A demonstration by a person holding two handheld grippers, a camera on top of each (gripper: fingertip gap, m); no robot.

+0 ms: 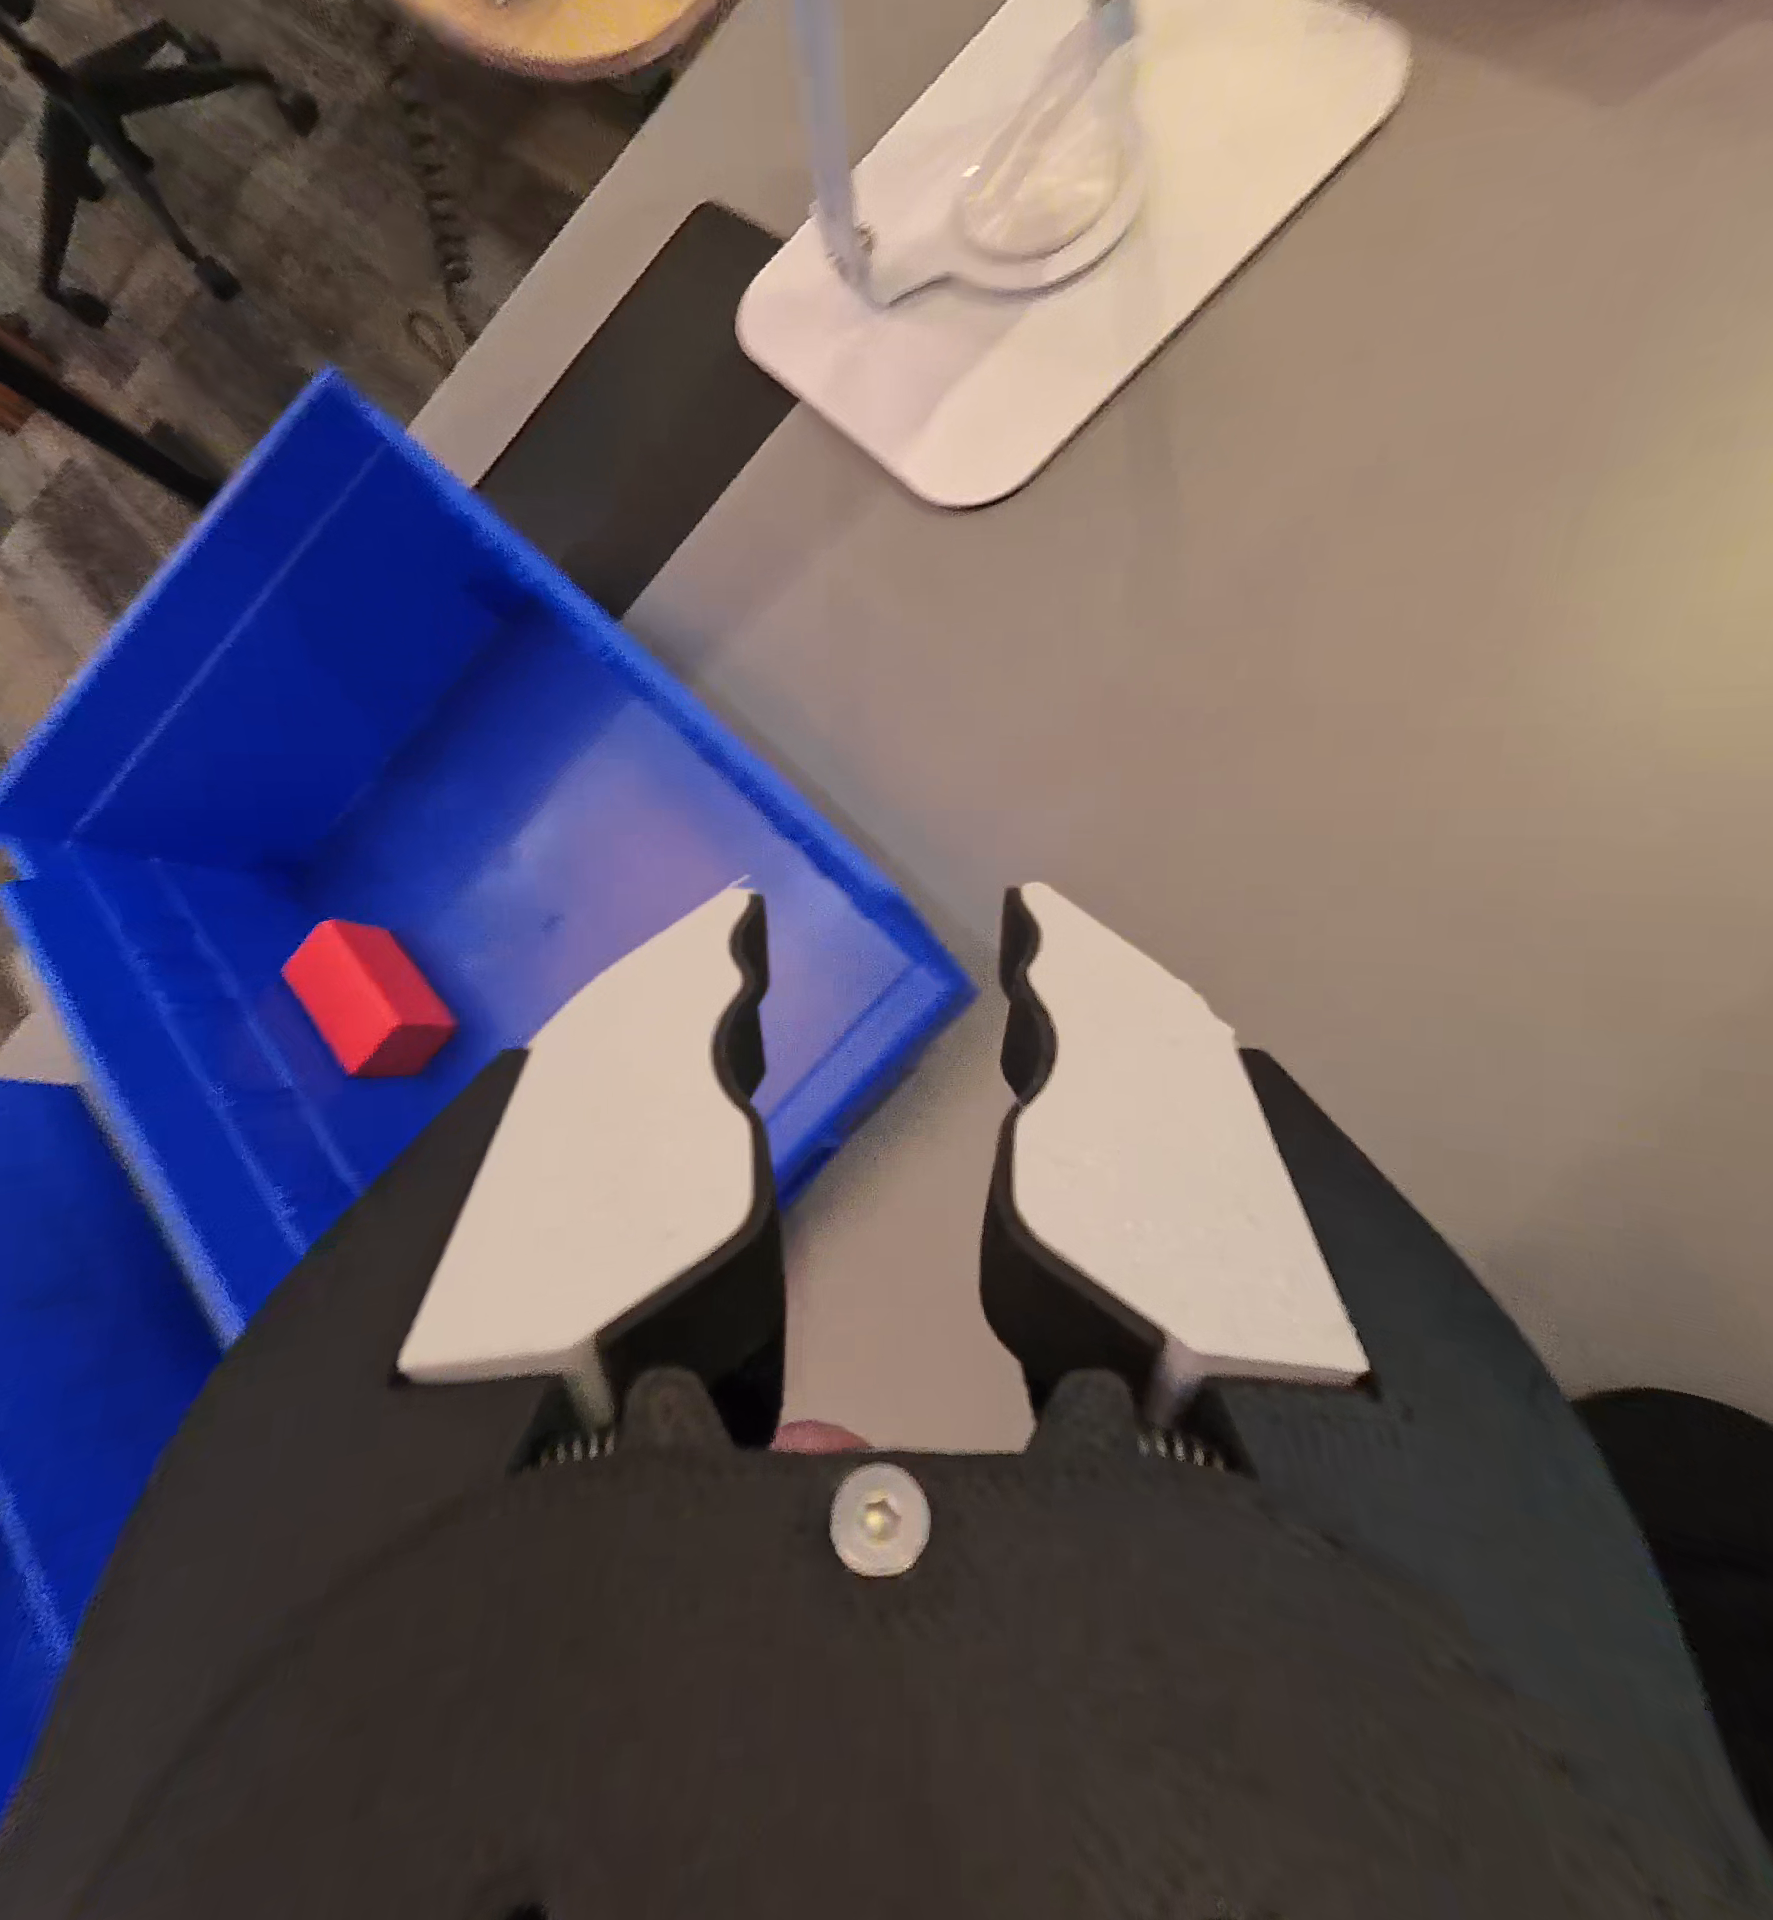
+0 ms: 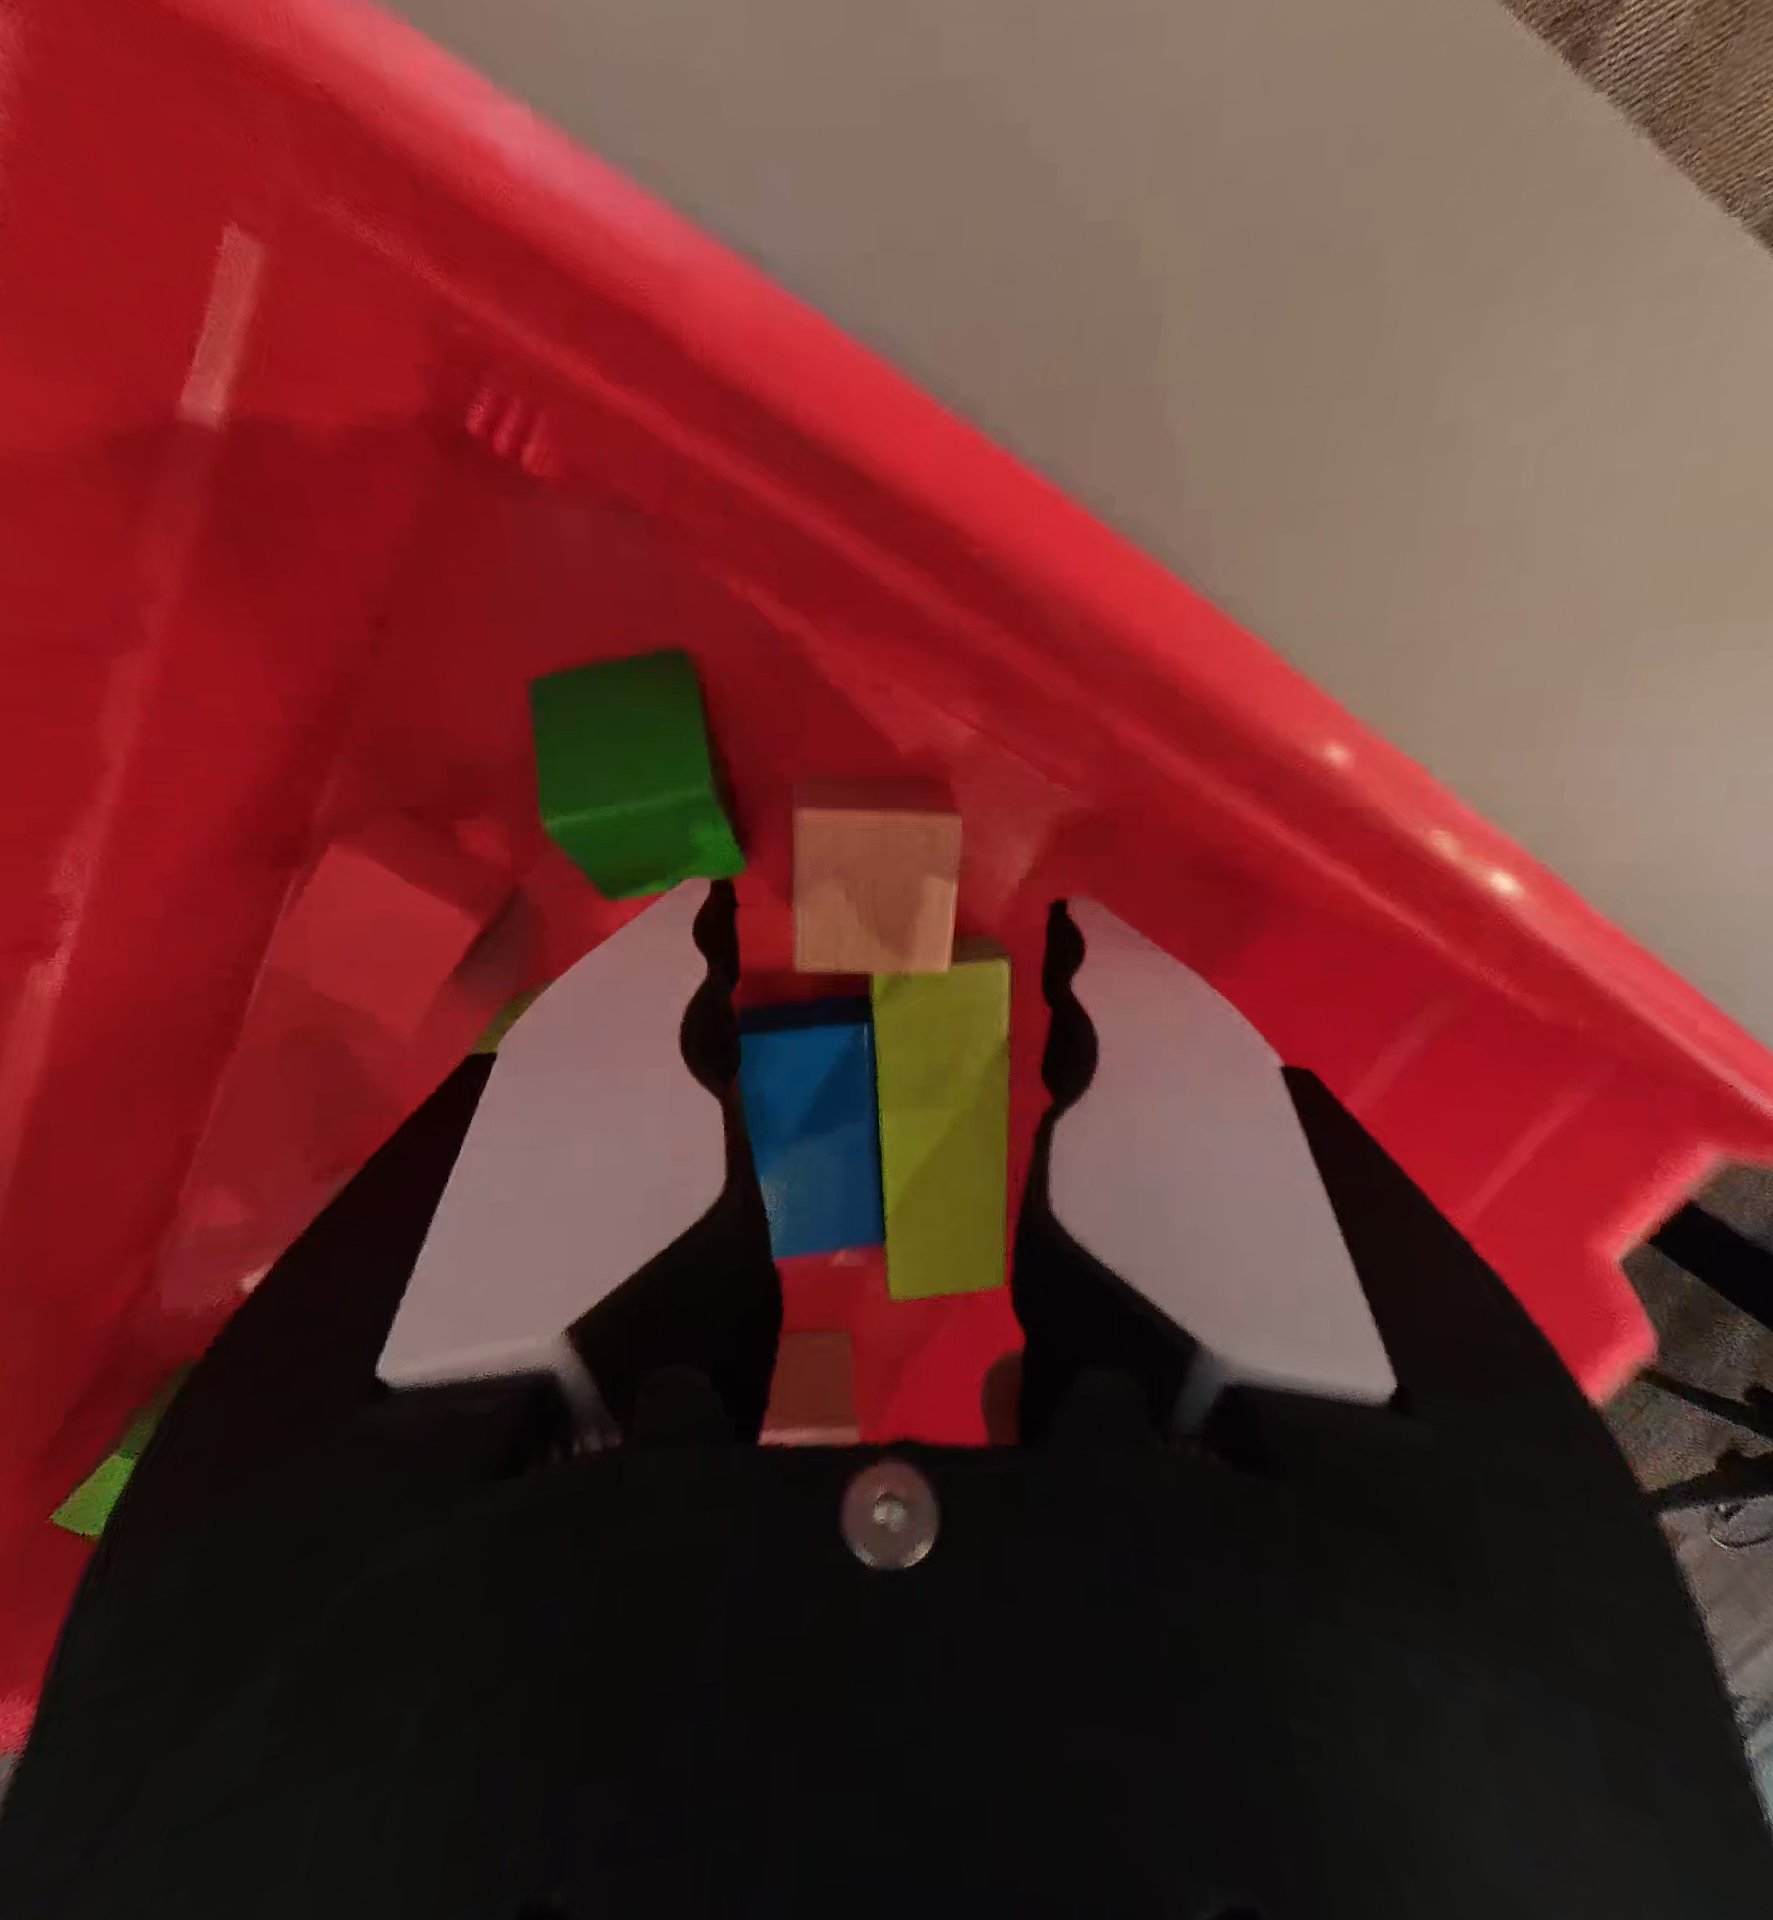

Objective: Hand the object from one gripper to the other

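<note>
Blocks lie in the red bin beneath our spread, empty right tool, so we judge a pick is next, closing on one, while the left tool waits spread and empty.

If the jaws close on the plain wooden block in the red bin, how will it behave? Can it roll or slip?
The plain wooden block looks like a stiff cube with flat faces, so it will probably not roll or bend. Its bare wood suggests fair grip and little weight. It touches the yellow-green block, which might shift when it is lifted.
</note>
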